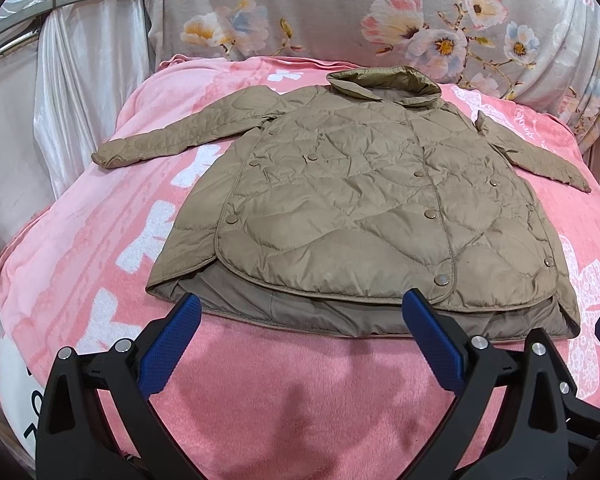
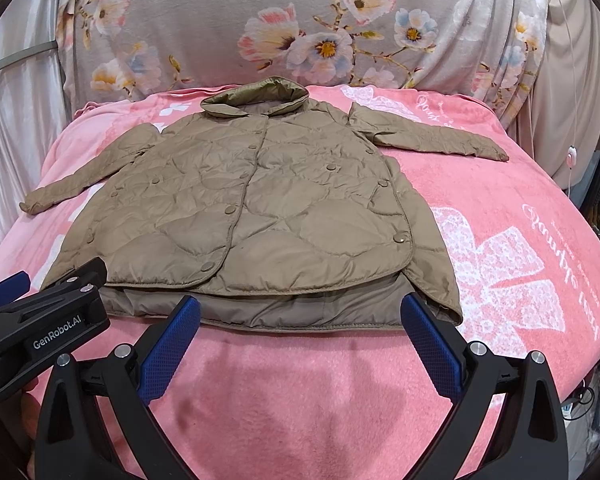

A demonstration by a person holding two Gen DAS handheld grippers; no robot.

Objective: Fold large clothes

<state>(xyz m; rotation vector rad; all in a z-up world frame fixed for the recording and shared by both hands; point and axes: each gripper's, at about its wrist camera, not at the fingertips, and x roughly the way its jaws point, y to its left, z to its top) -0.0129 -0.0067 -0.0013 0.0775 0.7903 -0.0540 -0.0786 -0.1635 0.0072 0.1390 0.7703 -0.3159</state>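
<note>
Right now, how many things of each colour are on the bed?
Tan: 1, the quilted jacket
Pink: 1, the blanket under it
Black-and-blue: 2, the left gripper and right gripper, hovering open
Total: 4

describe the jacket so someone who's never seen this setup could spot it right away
Start from the pink blanket covering the surface in front of the grey floral fabric. Spread flat in its middle lies the jacket, collar away from the tools and both sleeves out to the sides. It is the only garment there: tan, quilted, with snap buttons down the front.
</note>
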